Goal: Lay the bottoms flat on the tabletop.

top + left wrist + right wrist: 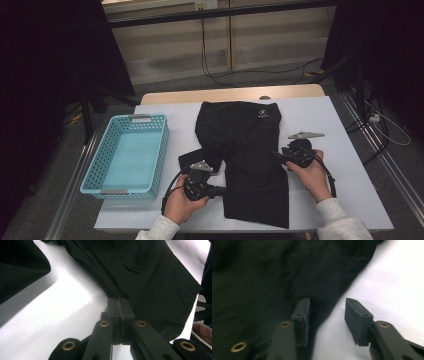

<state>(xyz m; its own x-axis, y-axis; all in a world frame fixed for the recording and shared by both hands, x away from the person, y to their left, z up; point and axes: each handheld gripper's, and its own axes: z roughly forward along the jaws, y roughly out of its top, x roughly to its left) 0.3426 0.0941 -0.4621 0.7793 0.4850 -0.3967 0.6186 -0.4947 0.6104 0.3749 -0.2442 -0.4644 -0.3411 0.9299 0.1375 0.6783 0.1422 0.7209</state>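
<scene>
A: What's hidden?
B: The black garment [247,155], mid-bench, covers its own folded underside. Left tongs [120,305] are clamped on its left edge.
A: And the right?
B: Right tongs [327,315] stand apart at its right edge, hand level.

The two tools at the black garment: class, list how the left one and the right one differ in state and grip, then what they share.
The left tool has its jaws shut, while the right tool has its jaws apart. The left tool pinches the edge of the black garment; the right tool grips nothing, with one jaw over the cloth and the other over the white table. Both are black, hand-held, and sit at the garment's edges.
</scene>
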